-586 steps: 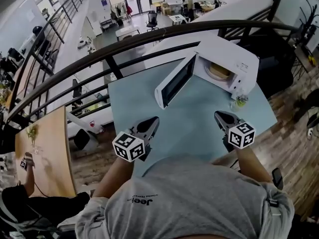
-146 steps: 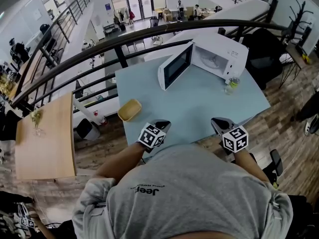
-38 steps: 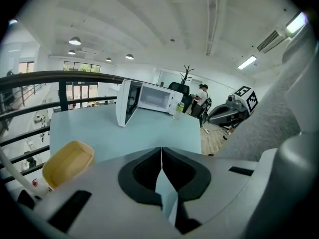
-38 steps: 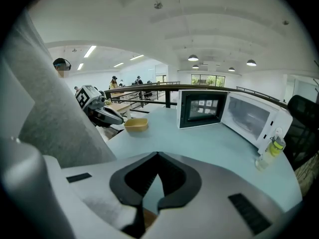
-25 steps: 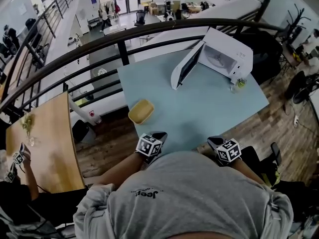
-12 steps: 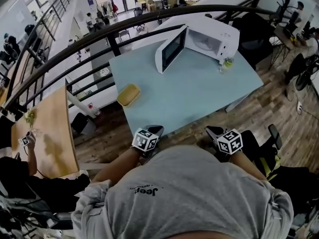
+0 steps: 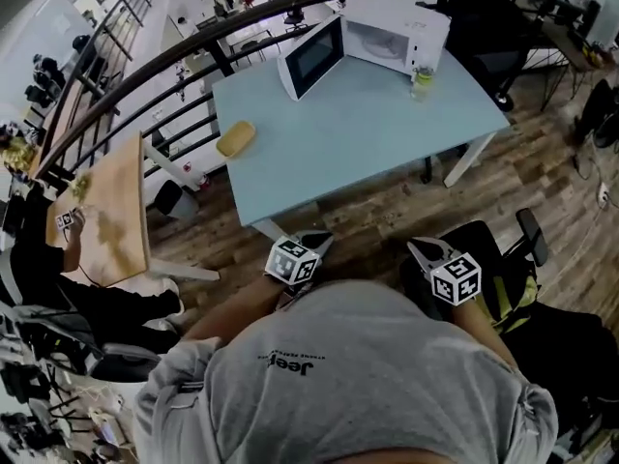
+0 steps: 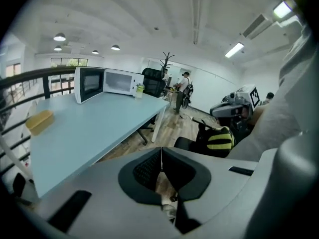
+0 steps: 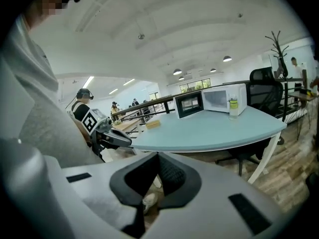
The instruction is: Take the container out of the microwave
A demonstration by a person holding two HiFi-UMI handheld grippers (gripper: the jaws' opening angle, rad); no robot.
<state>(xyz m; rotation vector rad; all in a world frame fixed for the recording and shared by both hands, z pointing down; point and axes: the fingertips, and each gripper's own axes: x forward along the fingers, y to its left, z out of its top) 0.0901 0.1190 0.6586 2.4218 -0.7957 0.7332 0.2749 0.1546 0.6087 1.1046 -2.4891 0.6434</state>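
We hold the left gripper (image 8: 160,156) and right gripper (image 9: 157,158) above the wooden floor (image 7: 387,225), short of the tabletop (image 7: 358,133); the fingers of both are clenched on nothing. The yellow container (image 7: 235,138) lies on the tabletop near its left edge, well apart from the microwave (image 7: 387,37), whose door stands open.

Only one readable print: "Jeep" on the person's grey T-shirt (image 7: 338,375), upside down in the head view. The smaller line by it is too small. Microwave (image 7: 430,37) panel print is unreadable.
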